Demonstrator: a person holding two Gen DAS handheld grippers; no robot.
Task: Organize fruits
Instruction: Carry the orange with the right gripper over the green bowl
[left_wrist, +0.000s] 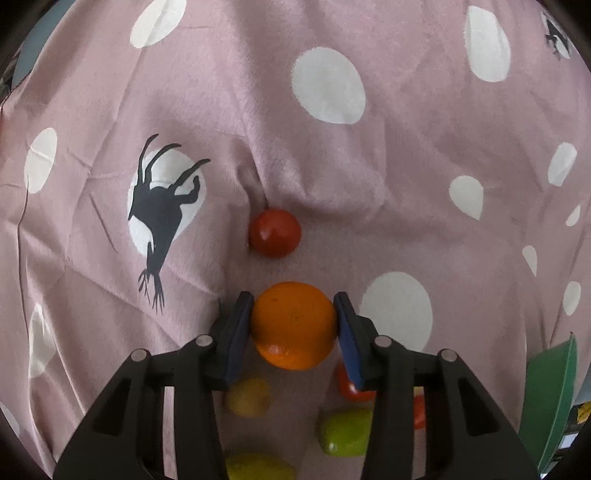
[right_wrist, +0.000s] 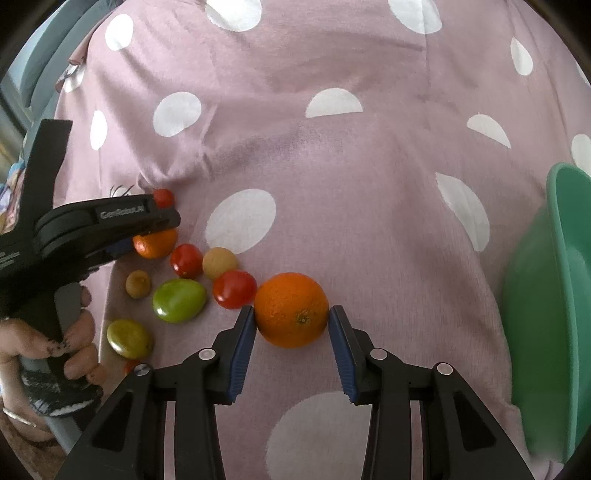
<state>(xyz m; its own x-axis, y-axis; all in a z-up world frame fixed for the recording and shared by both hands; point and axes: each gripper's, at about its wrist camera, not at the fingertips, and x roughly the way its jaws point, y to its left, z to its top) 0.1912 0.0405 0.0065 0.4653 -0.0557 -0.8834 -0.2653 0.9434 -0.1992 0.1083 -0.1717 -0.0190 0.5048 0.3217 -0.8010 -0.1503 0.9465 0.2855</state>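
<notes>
Left claw (left_wrist: 293, 325) clamped on round orange fruit (left_wrist: 293, 325), apparently just above pink dotted cloth (left_wrist: 332, 166). Right claw (right_wrist: 291, 317) clamped on second round orange (right_wrist: 291, 310); green plastic bowl (right_wrist: 565, 295) lies rightward, nearer right claw.

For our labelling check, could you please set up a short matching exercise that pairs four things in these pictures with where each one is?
Things:
1. orange with the stem dimple
2. green bowl
3. smaller orange
4. green fruit

Places:
a. at the right edge of the cloth
b. between the right gripper's pads
c. lying free in the cluster of fruit
d. between the left gripper's pads

Pairs: 1-b, 2-a, 3-d, 4-c
</notes>
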